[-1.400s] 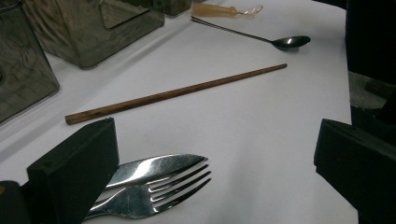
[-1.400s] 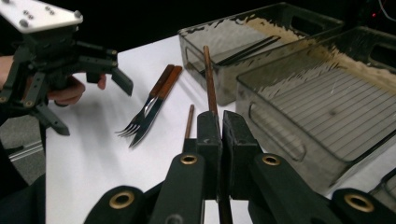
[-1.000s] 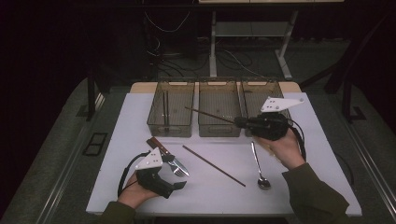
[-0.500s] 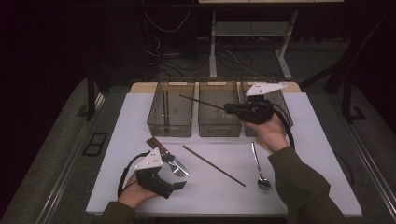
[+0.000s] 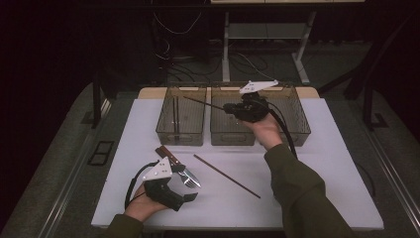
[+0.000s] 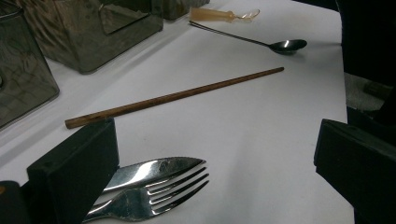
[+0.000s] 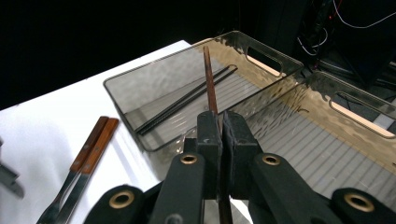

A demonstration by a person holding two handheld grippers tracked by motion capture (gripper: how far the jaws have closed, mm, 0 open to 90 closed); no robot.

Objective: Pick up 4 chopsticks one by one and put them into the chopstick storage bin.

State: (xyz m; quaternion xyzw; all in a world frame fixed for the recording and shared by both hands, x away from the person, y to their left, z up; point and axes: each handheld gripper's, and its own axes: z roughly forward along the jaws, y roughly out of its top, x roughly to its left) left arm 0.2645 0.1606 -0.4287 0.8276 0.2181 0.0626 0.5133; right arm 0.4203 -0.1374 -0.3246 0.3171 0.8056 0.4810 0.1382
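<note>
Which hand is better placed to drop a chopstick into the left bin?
Right. The right gripper is shut on a chopstick aimed over the left bin, which holds two dark sticks. The left gripper rests open by the fork.

chopstick [image 7: 209, 79]: brown wood, matt | bin [image 7: 140, 79]: clear ribbed plastic | fork [image 6: 154, 198]: shiny metal
</note>
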